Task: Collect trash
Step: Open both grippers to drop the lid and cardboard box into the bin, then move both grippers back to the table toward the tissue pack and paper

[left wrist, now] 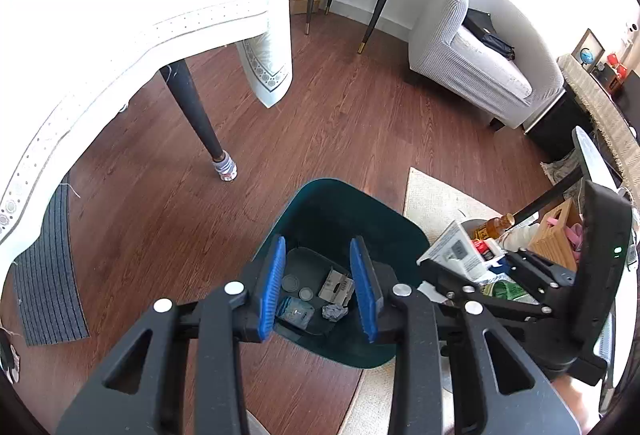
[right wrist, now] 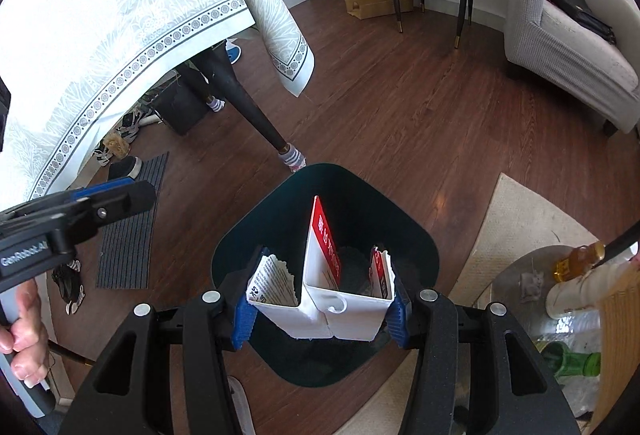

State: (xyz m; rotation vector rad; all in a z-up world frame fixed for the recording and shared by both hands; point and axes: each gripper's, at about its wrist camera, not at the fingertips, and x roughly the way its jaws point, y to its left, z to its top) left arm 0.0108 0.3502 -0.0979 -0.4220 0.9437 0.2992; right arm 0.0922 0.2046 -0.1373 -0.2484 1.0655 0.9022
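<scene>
Holding a torn carton [right wrist: 340,309] across its walls, our right hand-held gripper [right wrist: 320,315] hangs over the bin [right wrist: 408,235]. Light, crushable card: squeeze gently. Left hand-held gripper [left wrist: 318,291], at nine o'clock, gapes empty.

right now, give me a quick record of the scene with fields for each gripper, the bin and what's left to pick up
left gripper: open, empty, held above the bin
right gripper: shut on a torn white and red carton, held above the bin
bin: dark teal, on the wood floor beside a rug
bin contents: crumpled paper, a small card box, a blue packet
left to pick up: amber bottle and green bottle on the small round table
</scene>
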